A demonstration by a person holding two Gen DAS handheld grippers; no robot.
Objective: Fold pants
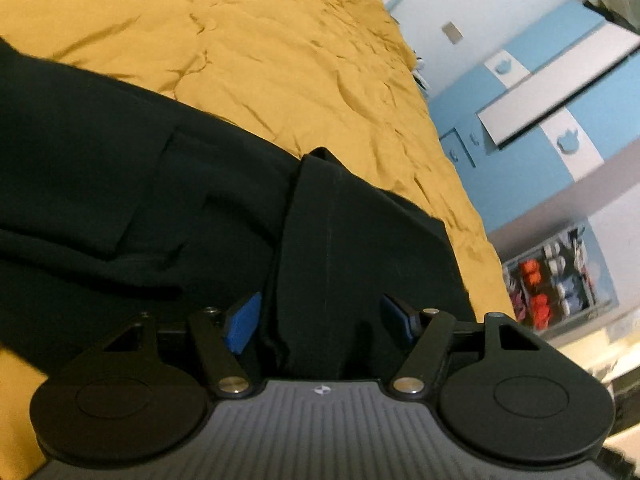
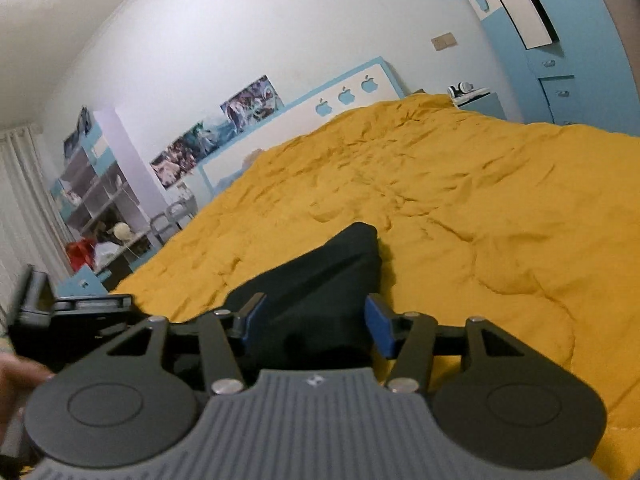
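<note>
The black pants [image 1: 140,208] lie bunched on the yellow bedspread [image 1: 260,48]. In the left wrist view my left gripper [image 1: 320,320] stands wide open, its blue pads [image 1: 242,326] on either side of a raised fold of the pants [image 1: 332,248]. In the right wrist view my right gripper [image 2: 314,322] is also open, its blue pads [image 2: 380,330] straddling a dark end of the pants [image 2: 332,276] that lies on the bedspread [image 2: 460,200]. The cloth sits between the fingers of each gripper without being pinched.
A blue and white headboard [image 2: 340,100] and posters [image 2: 208,140] stand behind the bed. Blue cabinets [image 1: 540,128] and a storage bin [image 1: 560,280] are to the right. A shelf unit [image 2: 100,196] is at the left. The other gripper's body [image 2: 72,316] shows at the left edge.
</note>
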